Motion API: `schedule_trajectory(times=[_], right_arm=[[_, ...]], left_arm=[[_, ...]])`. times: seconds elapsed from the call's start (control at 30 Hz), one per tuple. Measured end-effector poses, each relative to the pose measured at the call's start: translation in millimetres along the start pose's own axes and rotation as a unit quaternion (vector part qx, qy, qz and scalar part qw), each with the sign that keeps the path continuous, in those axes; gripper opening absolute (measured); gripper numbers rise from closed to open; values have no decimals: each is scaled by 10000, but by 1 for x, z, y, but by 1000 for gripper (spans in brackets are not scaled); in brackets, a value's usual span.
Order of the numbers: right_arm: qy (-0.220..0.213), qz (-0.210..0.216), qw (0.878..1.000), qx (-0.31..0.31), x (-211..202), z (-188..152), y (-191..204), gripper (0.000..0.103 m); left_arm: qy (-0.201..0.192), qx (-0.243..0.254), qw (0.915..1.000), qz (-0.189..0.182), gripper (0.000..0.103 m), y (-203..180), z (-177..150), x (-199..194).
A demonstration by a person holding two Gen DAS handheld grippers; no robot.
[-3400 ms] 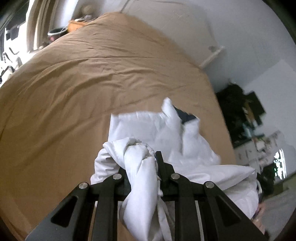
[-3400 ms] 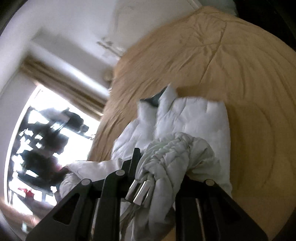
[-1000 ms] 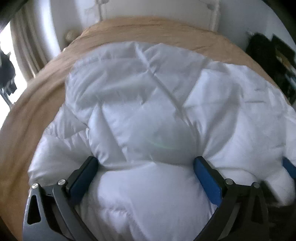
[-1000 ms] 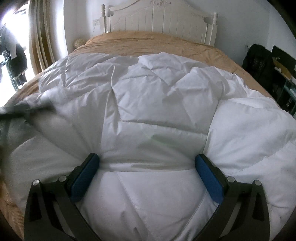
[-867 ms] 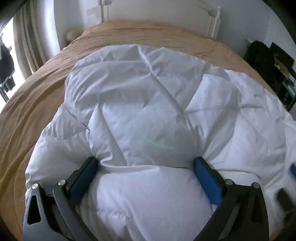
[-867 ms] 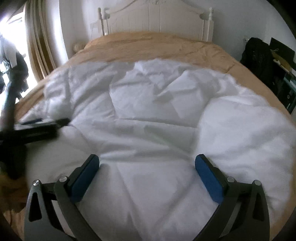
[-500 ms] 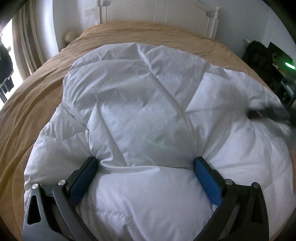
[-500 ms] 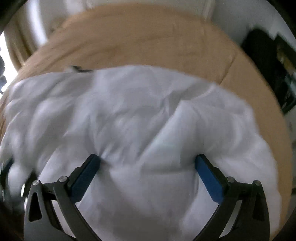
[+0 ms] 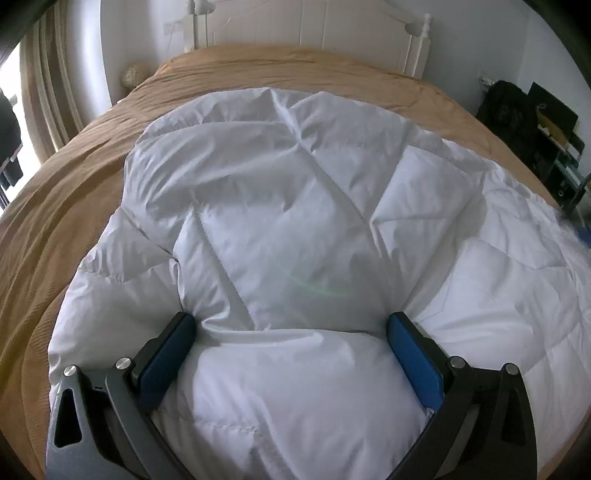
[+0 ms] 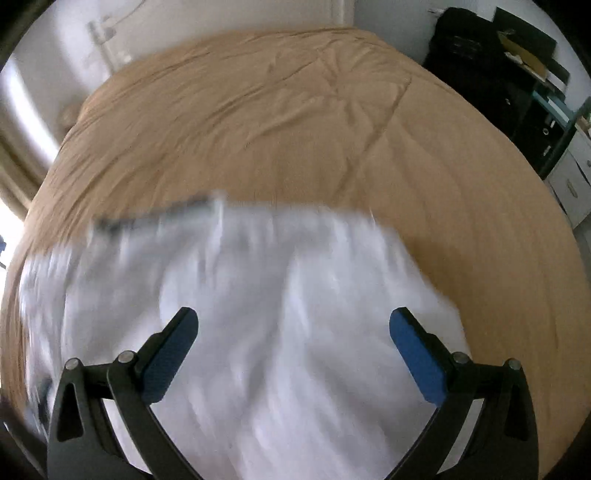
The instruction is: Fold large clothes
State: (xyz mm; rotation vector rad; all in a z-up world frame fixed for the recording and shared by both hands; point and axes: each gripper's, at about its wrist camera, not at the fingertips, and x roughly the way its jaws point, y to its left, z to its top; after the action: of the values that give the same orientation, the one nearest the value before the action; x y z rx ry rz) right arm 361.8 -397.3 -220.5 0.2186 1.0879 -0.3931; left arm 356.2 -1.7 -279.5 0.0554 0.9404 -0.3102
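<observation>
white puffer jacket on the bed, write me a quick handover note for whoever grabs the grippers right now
Left gripper: jaws wide open, pressed down into the white puffer jacket, gripping nothing.
Right gripper: jaws wide open, over the jacket's right part; that view is motion-blurred, so contact is unclear.
Jacket: spread across the tan bedspread, puffy and creased, near the foot of the bed, with the white headboard beyond.
Done: jacket laid out on the bed, neither gripper holding it.
Left: no fold is visible yet; sleeves and body remain to be folded, judging by how it lies.
</observation>
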Motion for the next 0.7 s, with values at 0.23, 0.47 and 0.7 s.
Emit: schedule_trajectory(times=[0.23,0.47,0.7], right_arm=[[-456,-168,9961,-737,1,-90,-32,103],[-778,-95,9959,-456,13,-95,-40,103],[-930,-44,9949,-398,15,-104,-45,103]], left_arm=[[-124,71,9980,619,103,18,18,-17],[-454,424,9958,670,103,-20,92,-19],[789,227,9916,997,103,-16,113,78]])
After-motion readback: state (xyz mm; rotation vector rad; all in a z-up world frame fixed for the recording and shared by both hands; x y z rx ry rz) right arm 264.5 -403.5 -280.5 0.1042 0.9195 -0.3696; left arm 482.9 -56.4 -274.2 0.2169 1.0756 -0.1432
